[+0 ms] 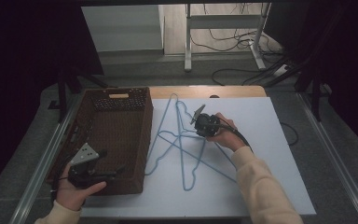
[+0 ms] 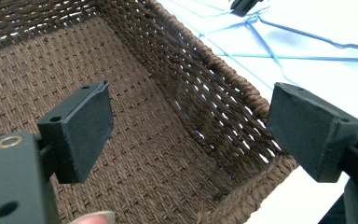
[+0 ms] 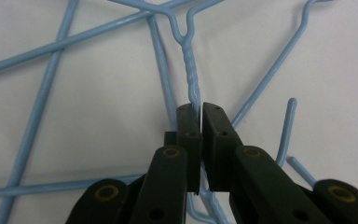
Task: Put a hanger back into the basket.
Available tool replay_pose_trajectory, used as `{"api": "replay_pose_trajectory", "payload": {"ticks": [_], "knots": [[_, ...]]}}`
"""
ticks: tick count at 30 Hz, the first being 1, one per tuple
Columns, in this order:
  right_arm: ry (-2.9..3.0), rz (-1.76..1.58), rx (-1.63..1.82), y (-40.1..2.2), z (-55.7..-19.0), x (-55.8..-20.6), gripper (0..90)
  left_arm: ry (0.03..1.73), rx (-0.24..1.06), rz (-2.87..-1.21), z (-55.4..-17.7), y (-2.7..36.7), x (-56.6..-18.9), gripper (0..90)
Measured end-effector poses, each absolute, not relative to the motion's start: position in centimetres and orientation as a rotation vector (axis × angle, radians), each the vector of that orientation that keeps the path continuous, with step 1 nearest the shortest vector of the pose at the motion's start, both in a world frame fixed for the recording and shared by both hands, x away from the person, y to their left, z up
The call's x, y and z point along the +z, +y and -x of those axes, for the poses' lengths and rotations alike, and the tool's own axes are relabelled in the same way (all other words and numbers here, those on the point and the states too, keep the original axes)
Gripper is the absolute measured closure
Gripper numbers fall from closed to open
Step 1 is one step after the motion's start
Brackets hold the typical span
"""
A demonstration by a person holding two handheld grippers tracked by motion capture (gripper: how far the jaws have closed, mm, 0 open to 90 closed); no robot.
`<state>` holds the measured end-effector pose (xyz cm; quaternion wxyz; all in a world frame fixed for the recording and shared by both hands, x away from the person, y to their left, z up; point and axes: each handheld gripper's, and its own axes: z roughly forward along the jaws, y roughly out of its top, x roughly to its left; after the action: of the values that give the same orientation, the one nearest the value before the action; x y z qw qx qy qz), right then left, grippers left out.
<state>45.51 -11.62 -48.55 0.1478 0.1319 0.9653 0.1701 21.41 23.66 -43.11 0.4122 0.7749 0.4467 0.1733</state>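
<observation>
Pale blue wire coat hangers (image 1: 182, 144) lie tangled and overlapping on the white sheet (image 1: 261, 140) that covers the table, just to the right of the dark brown woven wicker basket (image 1: 116, 135). The person's right hand (image 1: 223, 133) reaches forward in a cream sleeve (image 1: 261, 186) to the middle of that pile, and the right gripper (image 3: 200, 112) in it points down and to the left. Its black jaws are pressed nearly together on the twisted neck of one hanger (image 3: 189, 70), with the wire nipped between the pads just below the twist. Which hanger that neck belongs to is hard to follow where the wires cross.

The left hand (image 1: 74, 191) sits at the near left corner of the table, holding the left gripper (image 1: 109, 168) over the basket's near end, aimed to the right. In the left gripper view its jaws stand far apart with nothing between them, one over the woven floor, the other over the basket's right rim. A fingertip shows at the bottom edge of that view, cut off. The basket's far end has a handle slot (image 1: 119, 96).
</observation>
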Motion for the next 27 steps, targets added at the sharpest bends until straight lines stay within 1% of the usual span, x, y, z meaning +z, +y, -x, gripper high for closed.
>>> {"api": "replay_pose_trajectory", "payload": {"ticks": [17,27], "knots": [[2.754,-0.474,0.605,-13.9,-43.3,-45.6,86.9,1.108,0.449,-1.948,-21.2,23.2,-42.6,15.1],[2.72,-0.502,0.64,-16.7,-40.9,-43.9,86.9,1.044,0.477,-1.961,-21.1,21.4,-41.5,15.6]]}}
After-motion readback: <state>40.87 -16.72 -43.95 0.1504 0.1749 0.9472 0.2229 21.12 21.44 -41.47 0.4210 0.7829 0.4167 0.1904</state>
